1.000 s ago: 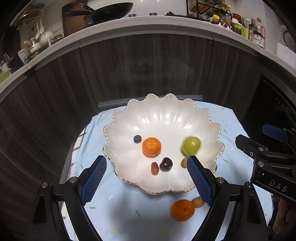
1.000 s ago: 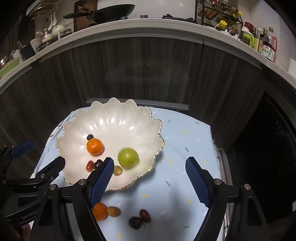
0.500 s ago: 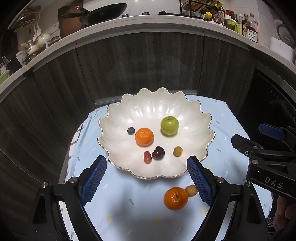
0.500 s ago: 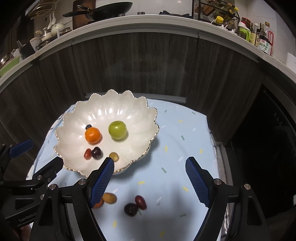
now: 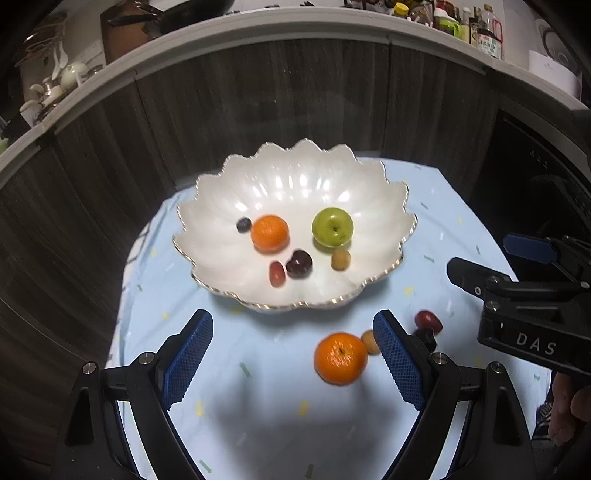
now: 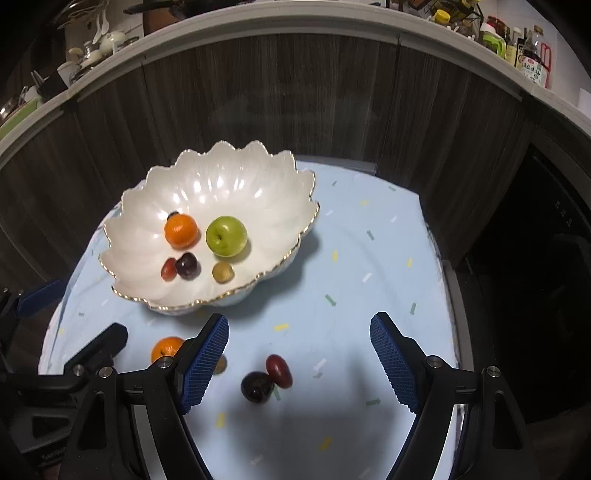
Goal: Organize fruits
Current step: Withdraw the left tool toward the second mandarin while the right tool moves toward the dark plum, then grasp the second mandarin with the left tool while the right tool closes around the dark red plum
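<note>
A white scalloped bowl (image 5: 295,177) (image 6: 221,173) on a light blue cloth holds a green apple (image 5: 332,226) (image 6: 226,236), a tangerine (image 5: 269,233) (image 6: 180,231), a blueberry (image 5: 243,224), a dark cherry (image 5: 299,264) (image 6: 185,266), a red grape (image 5: 277,273) and a small tan fruit (image 5: 340,259) (image 6: 222,272). On the cloth in front lie a second tangerine (image 5: 340,357) (image 6: 166,347), a tan fruit (image 5: 369,341), a dark cherry (image 6: 256,386) and a red grape (image 6: 279,370) (image 5: 428,319). My left gripper (image 5: 293,362) is open and empty. My right gripper (image 6: 299,365) is open and empty above the cherry and grape.
The blue cloth (image 6: 369,258) covers a small round table in front of dark wood cabinets (image 5: 295,92). A counter above carries bottles (image 5: 484,29), a pan and dishes. A dark appliance (image 6: 554,258) stands at the right.
Both grippers have pulled back from the bowl, which now looks smaller and farther. The green apple has rolled left and settled beside the tangerine. More loose fruit shows on the cloth.
</note>
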